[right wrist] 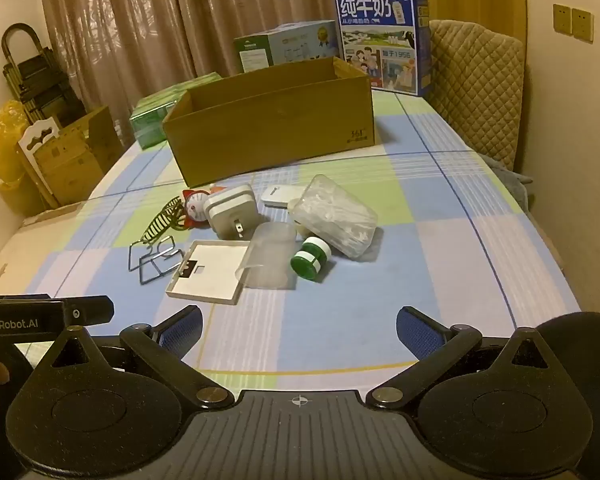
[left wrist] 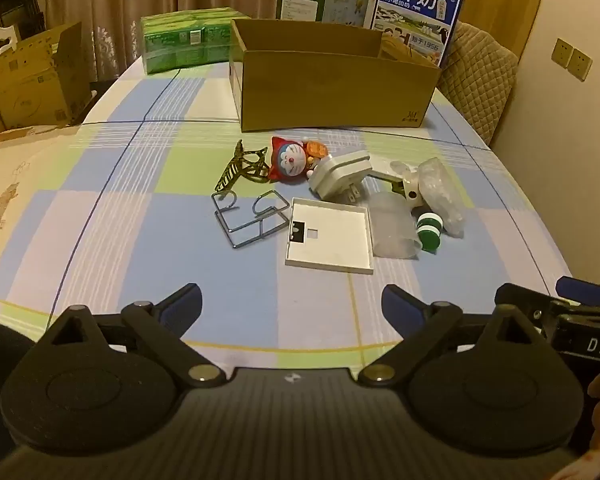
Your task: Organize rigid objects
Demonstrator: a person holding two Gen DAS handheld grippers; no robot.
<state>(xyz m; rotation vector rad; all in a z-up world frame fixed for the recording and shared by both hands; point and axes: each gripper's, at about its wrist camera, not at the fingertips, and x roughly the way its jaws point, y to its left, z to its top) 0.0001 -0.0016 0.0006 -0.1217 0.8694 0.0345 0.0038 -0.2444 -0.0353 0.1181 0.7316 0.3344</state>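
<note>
A pile of small objects lies mid-table before an open cardboard box [left wrist: 332, 92] [right wrist: 276, 128]: a white square plate [left wrist: 330, 238] [right wrist: 212, 274], a wire rack [left wrist: 248, 216] [right wrist: 154, 258], a Doraemon toy [left wrist: 290, 160] [right wrist: 194, 206], a white plug adapter [left wrist: 340, 176] [right wrist: 232, 210], a clear cup [left wrist: 392, 228] [right wrist: 270, 256], a green-and-white jar [left wrist: 429, 230] [right wrist: 310, 260], a clear bag [left wrist: 440, 192] [right wrist: 336, 216] and a striped hair clip [left wrist: 240, 168] [right wrist: 162, 220]. My left gripper [left wrist: 292, 308] and right gripper [right wrist: 299, 330] are open and empty, short of the pile.
Behind the box stand a blue milk carton [left wrist: 416, 16] [right wrist: 384, 40], a pale box [left wrist: 320, 0] [right wrist: 284, 46] and a green pack [left wrist: 184, 38] [right wrist: 156, 120]. A quilted chair [left wrist: 480, 68] [right wrist: 476, 92] is at the right. Cardboard boxes [left wrist: 28, 80] [right wrist: 72, 152] stand on the floor left.
</note>
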